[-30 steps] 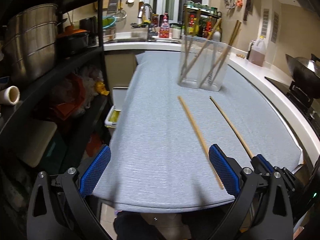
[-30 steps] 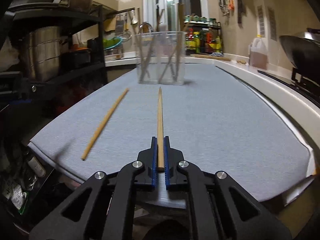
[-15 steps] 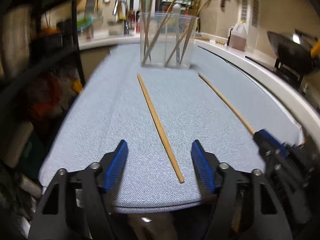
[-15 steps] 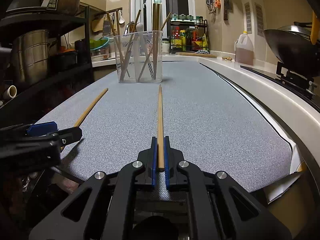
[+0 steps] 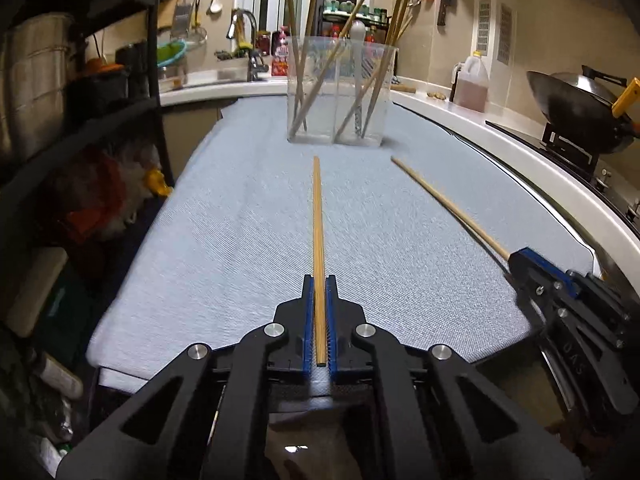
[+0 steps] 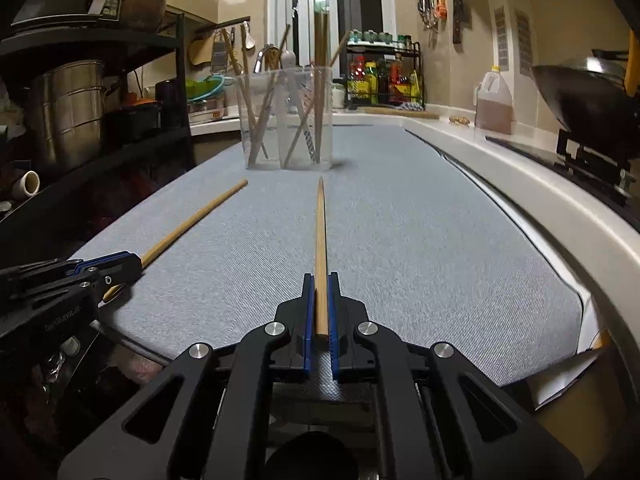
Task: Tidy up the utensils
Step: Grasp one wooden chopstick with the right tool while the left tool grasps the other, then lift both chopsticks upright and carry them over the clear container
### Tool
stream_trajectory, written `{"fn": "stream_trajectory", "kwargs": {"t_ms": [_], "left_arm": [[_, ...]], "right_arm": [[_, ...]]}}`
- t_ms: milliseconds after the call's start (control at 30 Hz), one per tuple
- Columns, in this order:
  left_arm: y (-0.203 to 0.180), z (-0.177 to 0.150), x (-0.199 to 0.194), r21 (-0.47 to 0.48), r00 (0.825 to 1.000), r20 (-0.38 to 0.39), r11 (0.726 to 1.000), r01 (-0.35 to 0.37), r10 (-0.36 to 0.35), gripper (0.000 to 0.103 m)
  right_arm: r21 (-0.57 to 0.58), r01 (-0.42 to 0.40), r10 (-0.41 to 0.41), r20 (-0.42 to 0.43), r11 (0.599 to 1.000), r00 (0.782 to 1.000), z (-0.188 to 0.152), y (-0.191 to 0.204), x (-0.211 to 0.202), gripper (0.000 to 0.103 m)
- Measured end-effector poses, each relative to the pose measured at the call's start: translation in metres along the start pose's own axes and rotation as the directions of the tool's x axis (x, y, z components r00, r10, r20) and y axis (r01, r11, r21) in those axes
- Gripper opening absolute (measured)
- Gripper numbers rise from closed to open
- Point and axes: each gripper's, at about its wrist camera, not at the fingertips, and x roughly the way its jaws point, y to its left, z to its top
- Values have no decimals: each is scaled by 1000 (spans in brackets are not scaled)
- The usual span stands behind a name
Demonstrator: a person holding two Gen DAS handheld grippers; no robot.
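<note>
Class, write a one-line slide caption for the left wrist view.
Left gripper pinches a wooden chopstick aimed at the clear utensil holder; right gripper holds another.

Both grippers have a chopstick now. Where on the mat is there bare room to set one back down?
Bare grey mat lies between the right gripper's chopstick and the white counter edge. More lies left of the left gripper's chopstick, toward the shelf rack. It is crowded at the clear utensil holder.
</note>
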Motion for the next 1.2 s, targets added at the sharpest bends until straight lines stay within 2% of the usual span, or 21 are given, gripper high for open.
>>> {"fn": "stream_trajectory", "kwargs": {"t_ms": [100,167,367,667,800,1200], "left_arm": [[6,6,-13,1,1000,27,1000,8,-8,5],[10,15,-28,6,997,72,1000,12,-12,5],[19,52,-68,30,976,211,999,40,-45,5],[26,97,-84,52,953,291,996,73,-85,5],[28,109,-86,69,950,295,994,79,-96,5],[36,150,-65,64,971,215,994,89,-101,5]], "right_arm": [[-8,-12,13,27,1000,1000,8,3,-11,6],[-8,-20,20,48,1000,999,14,4,-19,6],[-9,-36,37,123,999,992,42,6,-42,6],[-6,-68,68,147,998,987,89,13,-49,6],[-17,-66,68,136,998,988,112,17,-44,6],[-27,-90,92,98,996,991,177,17,-22,6]]}}
